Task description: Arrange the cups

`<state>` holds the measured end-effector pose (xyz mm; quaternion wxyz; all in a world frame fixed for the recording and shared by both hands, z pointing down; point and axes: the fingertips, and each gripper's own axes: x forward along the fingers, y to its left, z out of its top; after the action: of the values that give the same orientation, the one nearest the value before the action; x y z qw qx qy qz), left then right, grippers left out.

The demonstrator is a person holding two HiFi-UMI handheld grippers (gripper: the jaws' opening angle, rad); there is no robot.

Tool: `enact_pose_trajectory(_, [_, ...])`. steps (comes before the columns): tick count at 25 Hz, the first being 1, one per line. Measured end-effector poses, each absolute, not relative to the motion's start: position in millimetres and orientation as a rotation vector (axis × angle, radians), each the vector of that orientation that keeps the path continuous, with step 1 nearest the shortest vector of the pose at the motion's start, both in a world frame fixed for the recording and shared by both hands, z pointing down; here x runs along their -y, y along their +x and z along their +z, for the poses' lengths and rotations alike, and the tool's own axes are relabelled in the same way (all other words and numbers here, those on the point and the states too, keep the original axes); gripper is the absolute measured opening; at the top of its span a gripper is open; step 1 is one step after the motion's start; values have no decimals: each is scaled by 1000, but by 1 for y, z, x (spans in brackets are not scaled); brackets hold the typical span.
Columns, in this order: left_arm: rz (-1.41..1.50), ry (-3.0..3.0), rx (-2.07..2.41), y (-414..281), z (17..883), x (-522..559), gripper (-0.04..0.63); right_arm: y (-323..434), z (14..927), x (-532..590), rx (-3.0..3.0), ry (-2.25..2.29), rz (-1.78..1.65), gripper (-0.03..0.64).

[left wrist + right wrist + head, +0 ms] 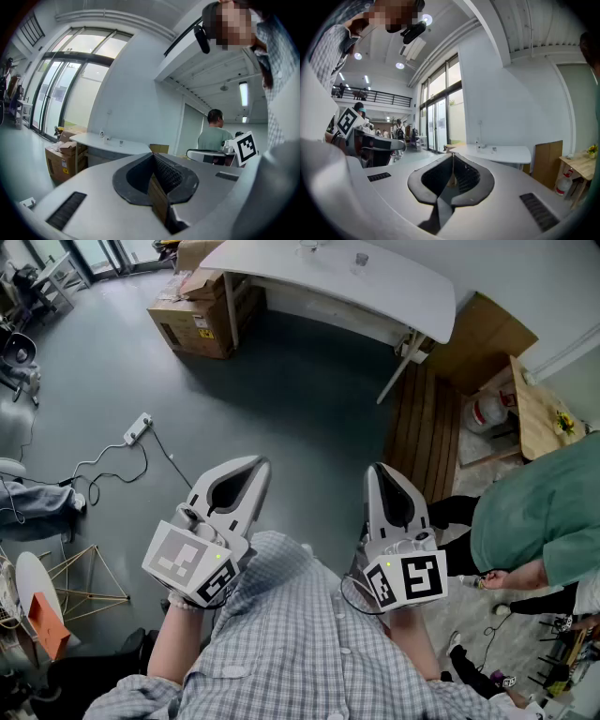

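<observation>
The left tongs and the right tongs are held side by side, each closed on nothing, with the white desk well ahead of them.

A long white curved-edged surface stands far ahead across the grey floor, with small clear cups on its far part. Brown cardboard boxes sit at its left end, partly beneath it. A brown slatted wooden panel lies on the floor right of its leg, and a white power strip lies on the floor at left. The left gripper and right gripper are side by side, well apart from the surface.
</observation>
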<state>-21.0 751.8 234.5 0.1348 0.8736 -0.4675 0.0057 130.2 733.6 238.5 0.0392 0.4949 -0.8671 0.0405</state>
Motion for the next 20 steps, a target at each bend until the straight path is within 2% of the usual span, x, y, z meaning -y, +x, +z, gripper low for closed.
enact_pose_trajectory(20, [-64,2510,1384,12,226,-747,11,171,238,-727,2657,1542,96,26])
